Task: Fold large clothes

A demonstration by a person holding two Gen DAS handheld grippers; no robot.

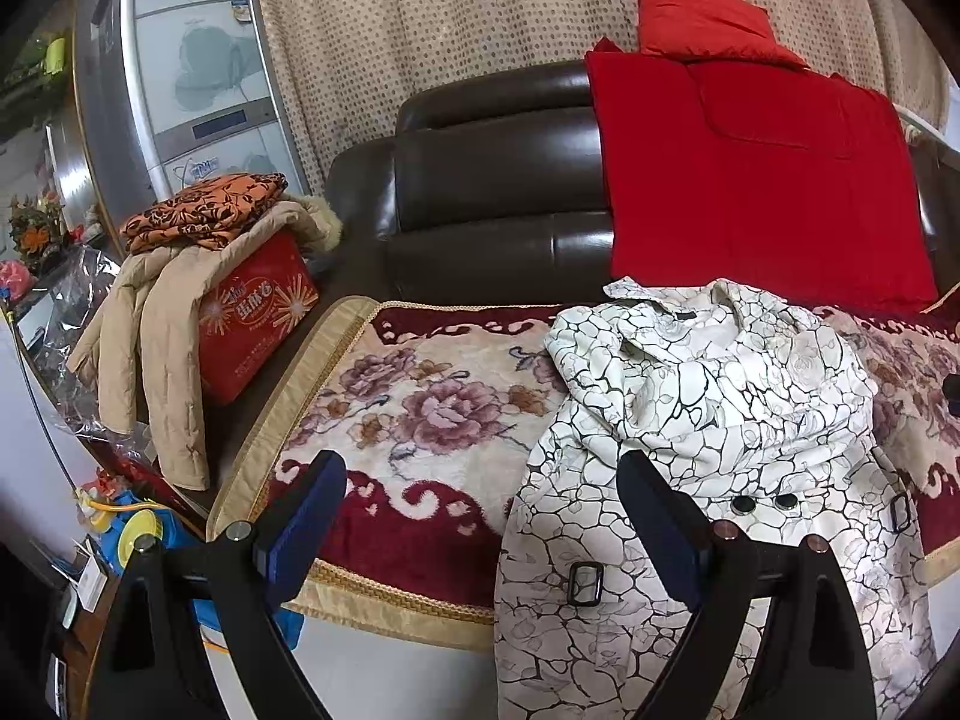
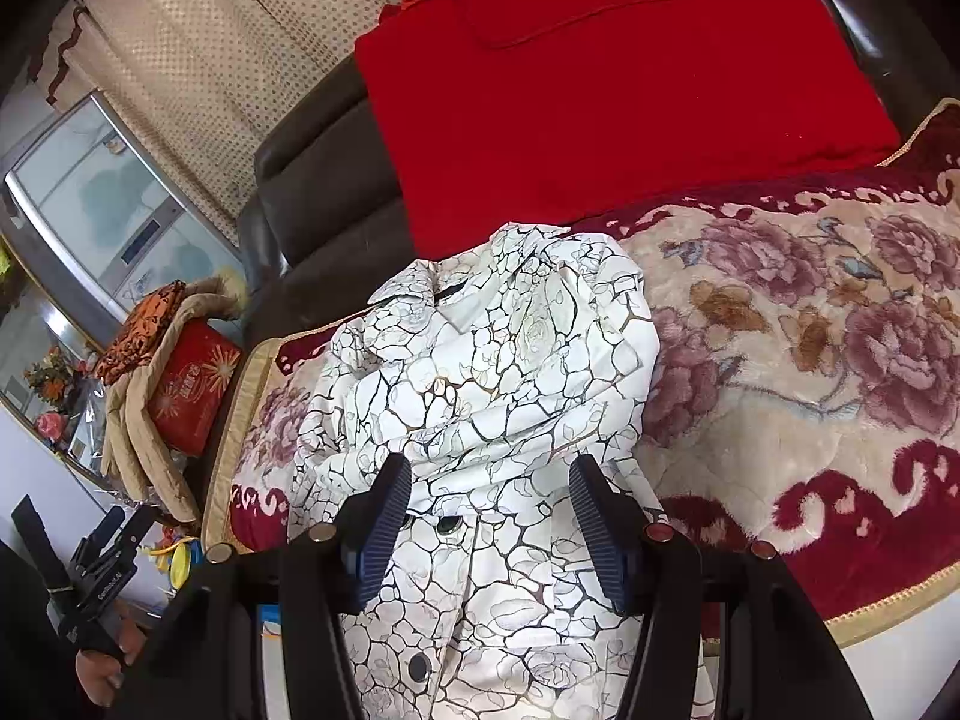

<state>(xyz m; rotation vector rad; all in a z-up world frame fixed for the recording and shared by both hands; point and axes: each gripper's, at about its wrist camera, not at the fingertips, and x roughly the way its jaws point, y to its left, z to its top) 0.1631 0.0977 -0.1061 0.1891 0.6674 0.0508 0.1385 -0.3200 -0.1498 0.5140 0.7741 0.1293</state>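
A white coat with a black crackle pattern (image 1: 708, 420) lies crumpled on a floral blanket (image 1: 420, 396) over a sofa seat, its lower part hanging over the front edge. It also shows in the right wrist view (image 2: 498, 372). My left gripper (image 1: 480, 480) is open and empty, hovering above the blanket just left of the coat. My right gripper (image 2: 489, 486) is open above the coat's buttoned front, holding nothing. The left gripper also shows at the lower left of the right wrist view (image 2: 114, 531).
A dark leather sofa back (image 1: 492, 180) carries red cushions (image 1: 762, 180). Left of the sofa a red box (image 1: 258, 324) holds a beige jacket (image 1: 156, 348) and an orange patterned cloth (image 1: 204, 210). A tall cabinet (image 1: 192, 72) and toys (image 1: 132, 534) stand left.
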